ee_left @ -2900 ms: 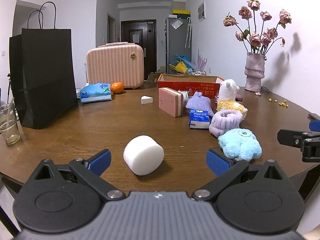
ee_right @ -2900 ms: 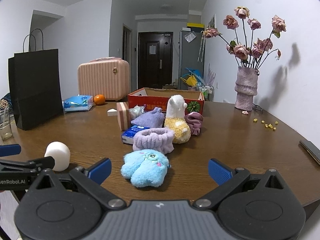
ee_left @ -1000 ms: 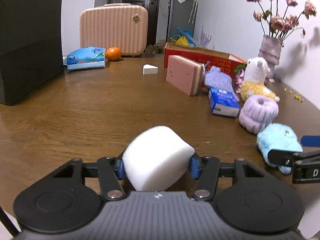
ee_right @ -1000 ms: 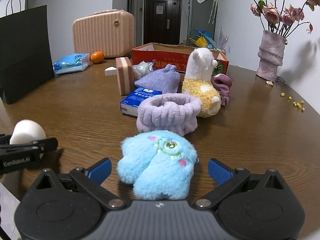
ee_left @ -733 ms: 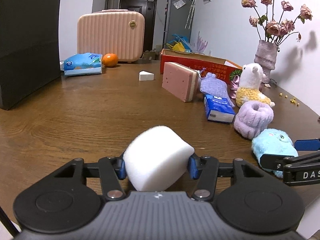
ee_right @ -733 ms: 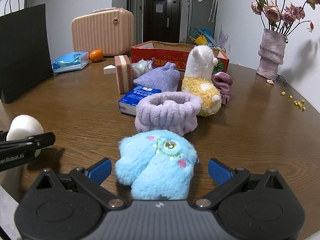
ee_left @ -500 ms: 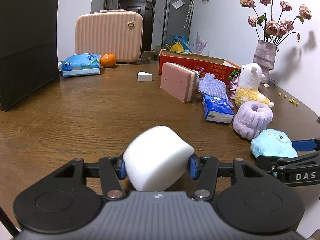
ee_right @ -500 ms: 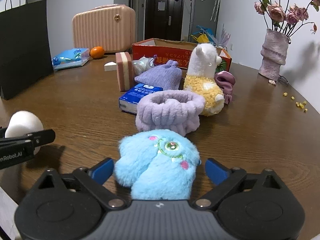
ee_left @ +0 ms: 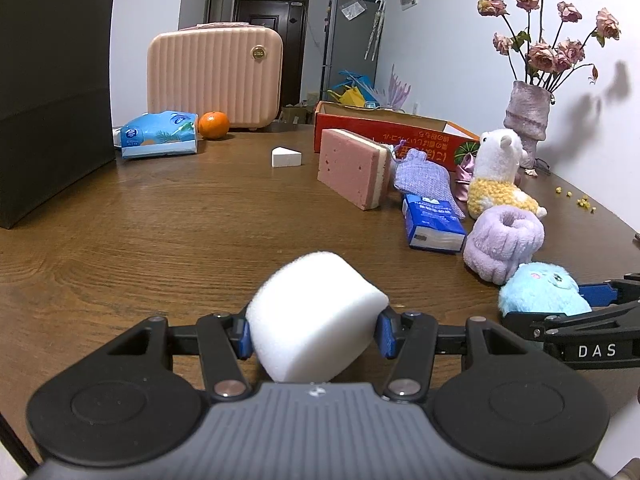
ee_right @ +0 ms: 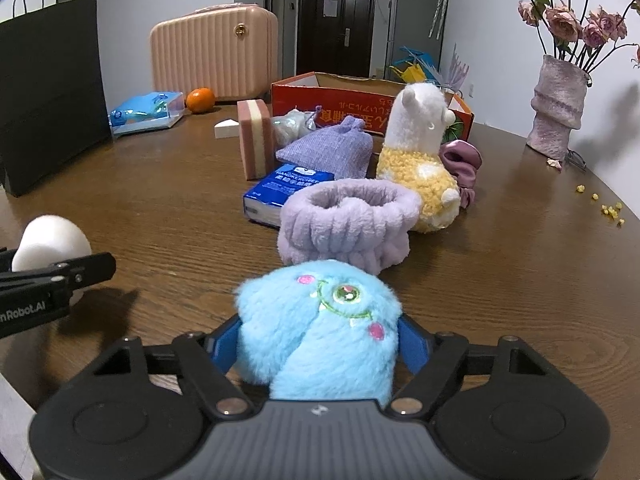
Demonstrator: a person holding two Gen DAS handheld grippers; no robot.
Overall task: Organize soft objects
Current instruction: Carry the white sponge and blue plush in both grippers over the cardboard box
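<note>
Our left gripper [ee_left: 314,332] clamps the white foam cylinder [ee_left: 314,314] above the desk [ee_left: 168,232]. Our right gripper [ee_right: 320,344] has just been closing, pads pressing the blue plush monster [ee_right: 320,324]; just beyond lies the purple scrunchie [ee_right: 348,220].

A lived-in home, at a round wooden dining table [ee_left: 168,224]. A dark entry door [ee_right: 334,24] closes the hallway at the far end, with a grey refrigerator [ee_left: 352,40] to its right. A pink suitcase [ee_left: 216,76] stands at the table's far edge, a black paper shopping bag [ee_left: 52,92] at left, and a vase of dried roses [ee_left: 528,116] by the right wall.
</note>
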